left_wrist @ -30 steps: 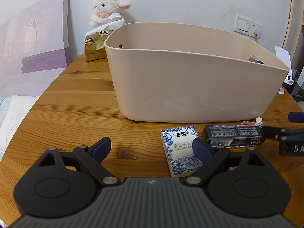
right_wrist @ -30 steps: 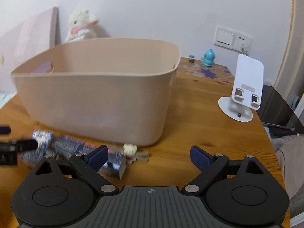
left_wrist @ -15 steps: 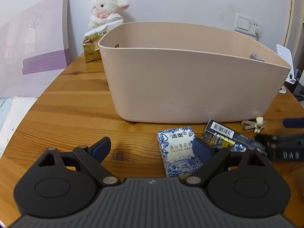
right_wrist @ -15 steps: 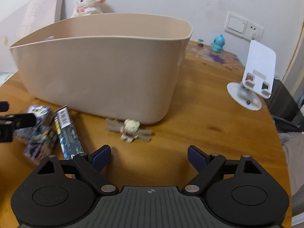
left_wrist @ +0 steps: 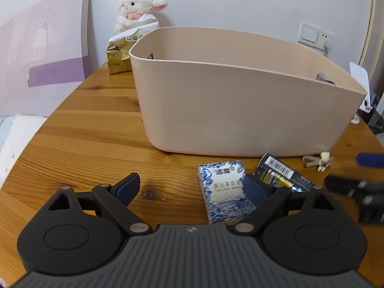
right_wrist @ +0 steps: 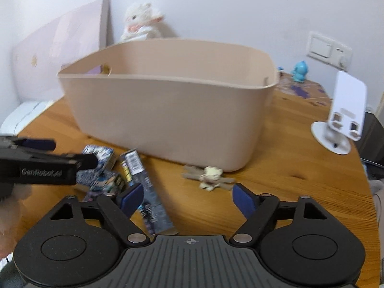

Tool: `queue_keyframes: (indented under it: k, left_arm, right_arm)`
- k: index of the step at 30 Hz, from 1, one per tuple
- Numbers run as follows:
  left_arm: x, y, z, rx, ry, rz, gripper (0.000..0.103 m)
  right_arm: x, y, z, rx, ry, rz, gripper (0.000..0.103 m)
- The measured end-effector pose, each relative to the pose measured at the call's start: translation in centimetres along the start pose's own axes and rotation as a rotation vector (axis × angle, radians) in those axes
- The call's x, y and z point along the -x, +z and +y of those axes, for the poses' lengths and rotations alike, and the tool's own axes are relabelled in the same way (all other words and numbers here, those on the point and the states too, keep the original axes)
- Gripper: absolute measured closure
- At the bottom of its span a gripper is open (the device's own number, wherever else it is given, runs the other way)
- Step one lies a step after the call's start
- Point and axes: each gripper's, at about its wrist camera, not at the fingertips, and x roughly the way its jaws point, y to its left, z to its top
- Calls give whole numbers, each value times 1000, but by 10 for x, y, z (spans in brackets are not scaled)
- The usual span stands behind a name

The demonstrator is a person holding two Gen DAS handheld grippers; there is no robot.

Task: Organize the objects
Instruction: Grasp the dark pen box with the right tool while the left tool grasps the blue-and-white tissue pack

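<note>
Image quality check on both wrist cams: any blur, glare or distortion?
Left wrist view: mostly sharp, print on the tissue pack readable; the right gripper at the edge is smeared. Right wrist view: motion blur throughout, soft bin rim and battery pack. Both: strong fisheye bending, dark corners, soft even light, no glare.

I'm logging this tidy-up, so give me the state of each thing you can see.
Left tongs: open, empty.
Right tongs: open, empty.
Beige bin: upright, open top.
Tissue pack: flat on table.
Battery pack: lying on table.
Toy figure: lying on table.
</note>
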Motion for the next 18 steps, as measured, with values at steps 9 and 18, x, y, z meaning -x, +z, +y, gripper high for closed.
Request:
queue_keyframes:
  k: [9, 18]
  left_arm:
    - [-7, -1, -3, -18, 1, 24, 10]
    - [-21, -2, -8, 20, -36, 84, 10]
  right_arm:
    - [-6, -4, 16, 24, 69, 40, 36]
    - [-18, -5, 22, 42, 49, 47, 67]
